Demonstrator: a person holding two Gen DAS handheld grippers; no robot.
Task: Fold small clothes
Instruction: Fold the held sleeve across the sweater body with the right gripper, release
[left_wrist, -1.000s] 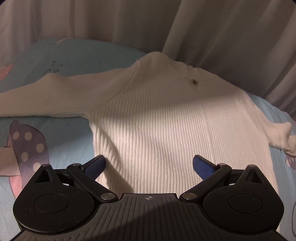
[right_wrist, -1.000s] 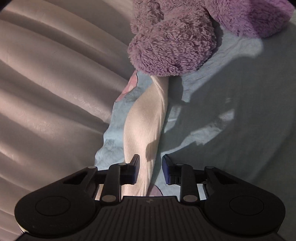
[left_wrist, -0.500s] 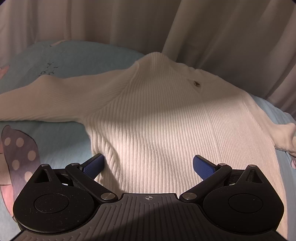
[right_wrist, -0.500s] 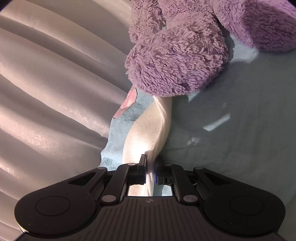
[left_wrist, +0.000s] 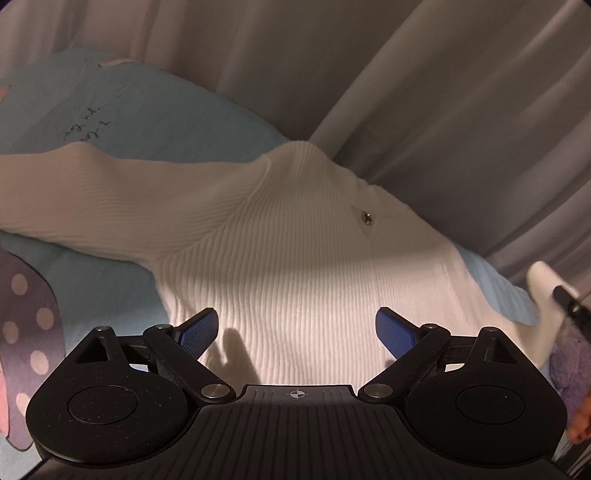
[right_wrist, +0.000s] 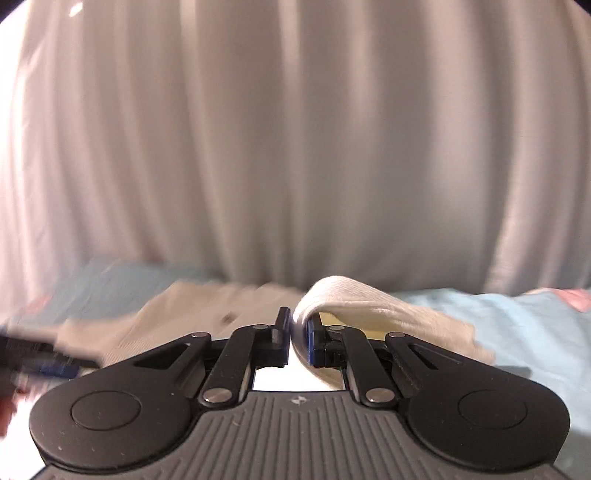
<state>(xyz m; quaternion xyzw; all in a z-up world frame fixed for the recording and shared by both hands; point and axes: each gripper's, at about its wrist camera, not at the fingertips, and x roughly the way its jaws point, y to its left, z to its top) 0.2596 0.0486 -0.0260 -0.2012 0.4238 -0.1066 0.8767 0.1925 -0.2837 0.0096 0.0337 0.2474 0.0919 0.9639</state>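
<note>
A white ribbed sweater (left_wrist: 295, 258) lies flat on a light blue bed sheet (left_wrist: 129, 122), its left sleeve (left_wrist: 92, 199) stretched out to the left. My left gripper (left_wrist: 297, 328) is open and empty, low over the sweater's body near the hem. My right gripper (right_wrist: 298, 336) is shut on the cuff of the right sleeve (right_wrist: 369, 306), which arches up and over to the right. In the left wrist view that lifted sleeve (left_wrist: 543, 295) shows at the far right with the right gripper's tip on it.
Pale curtains (right_wrist: 295, 129) hang close behind the bed. A purple plush toy (left_wrist: 569, 362) sits at the right edge. A purple dotted print (left_wrist: 26, 332) marks the sheet at the left.
My right gripper closed on the sleeve cuff, lifted it and swung round from facing the plush toy toward the sweater and curtains. My left gripper shifted slightly over the sweater, still open.
</note>
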